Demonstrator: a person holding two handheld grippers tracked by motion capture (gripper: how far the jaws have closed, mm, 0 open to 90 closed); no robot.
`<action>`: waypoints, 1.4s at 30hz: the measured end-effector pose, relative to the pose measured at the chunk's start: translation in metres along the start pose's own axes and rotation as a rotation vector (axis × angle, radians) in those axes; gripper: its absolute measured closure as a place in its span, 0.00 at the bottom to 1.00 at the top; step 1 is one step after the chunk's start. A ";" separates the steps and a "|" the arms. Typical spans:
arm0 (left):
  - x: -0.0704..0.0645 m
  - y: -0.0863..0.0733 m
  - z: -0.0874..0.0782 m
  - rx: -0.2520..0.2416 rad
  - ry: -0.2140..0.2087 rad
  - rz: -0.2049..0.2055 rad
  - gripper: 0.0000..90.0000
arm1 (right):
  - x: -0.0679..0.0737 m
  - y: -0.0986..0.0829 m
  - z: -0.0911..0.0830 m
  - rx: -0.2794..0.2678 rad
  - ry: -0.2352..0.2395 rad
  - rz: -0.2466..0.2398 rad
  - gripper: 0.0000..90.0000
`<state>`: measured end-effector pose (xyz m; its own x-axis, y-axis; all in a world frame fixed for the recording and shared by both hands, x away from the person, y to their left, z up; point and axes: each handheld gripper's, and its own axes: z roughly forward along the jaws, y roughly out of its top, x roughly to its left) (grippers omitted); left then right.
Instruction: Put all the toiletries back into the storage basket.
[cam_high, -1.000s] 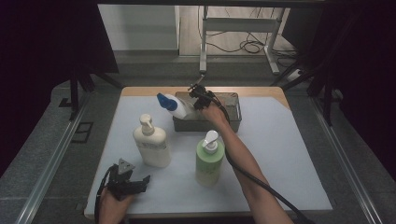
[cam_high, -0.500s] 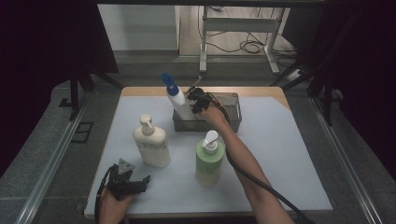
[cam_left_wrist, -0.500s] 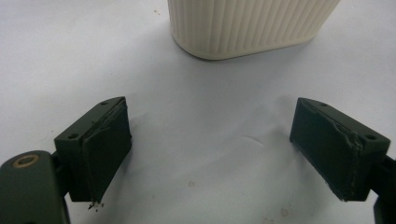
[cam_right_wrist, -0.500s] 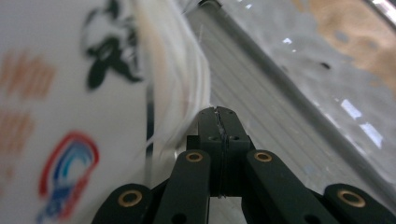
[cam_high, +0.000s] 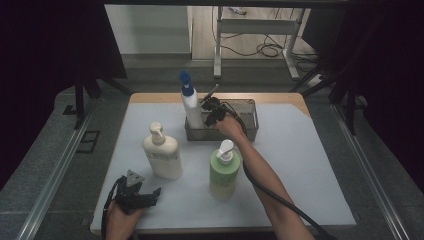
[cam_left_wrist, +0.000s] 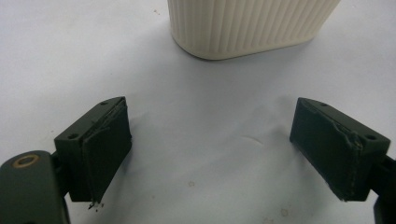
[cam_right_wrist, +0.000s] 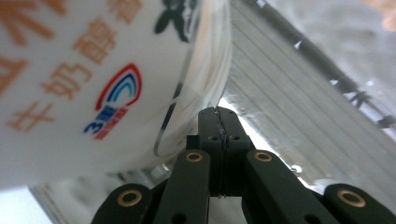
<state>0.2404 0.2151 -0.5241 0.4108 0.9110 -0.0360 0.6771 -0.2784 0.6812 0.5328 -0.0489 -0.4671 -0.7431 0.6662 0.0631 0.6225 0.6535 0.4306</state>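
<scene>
Black jaws of the right tool (cam_right_wrist: 218, 122) are clenched together with nothing between them, their tips just beside the white bottle (cam_right_wrist: 93, 79), which fills the view at 10 o'clock. Its label carries orange Chinese characters, among them 牛奶, and a red-and-blue arc logo. From above, that blue-capped bottle (cam_high: 190, 102) stands upright in the grey basket (cam_high: 250, 131), at 9 o'clock from the right tool (cam_high: 212, 111). The left tool (cam_left_wrist: 210, 154) rests released, jaws wide apart on the worktop (cam_high: 310, 165), with the cream bottle (cam_left_wrist: 247, 25) at 12 o'clock. Three bottles in all: white, cream (cam_high: 162, 152), green (cam_high: 224, 170). One basket.
</scene>
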 end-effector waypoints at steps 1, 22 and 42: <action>0.000 0.000 0.000 0.000 0.000 0.000 0.14 | 0.001 0.000 0.001 0.001 0.007 0.014 1.00; 0.000 0.000 0.000 0.000 0.000 -0.001 0.13 | 0.006 -0.012 -0.014 -0.096 0.088 0.070 0.99; 0.000 0.000 0.000 0.001 0.001 0.001 0.13 | 0.006 -0.045 -0.057 -0.286 0.015 -0.001 0.68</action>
<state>0.2405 0.2150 -0.5241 0.4112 0.9109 -0.0349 0.6772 -0.2796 0.6806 0.4867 -0.0951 -0.4346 -0.7486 0.6587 0.0753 0.5287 0.5245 0.6673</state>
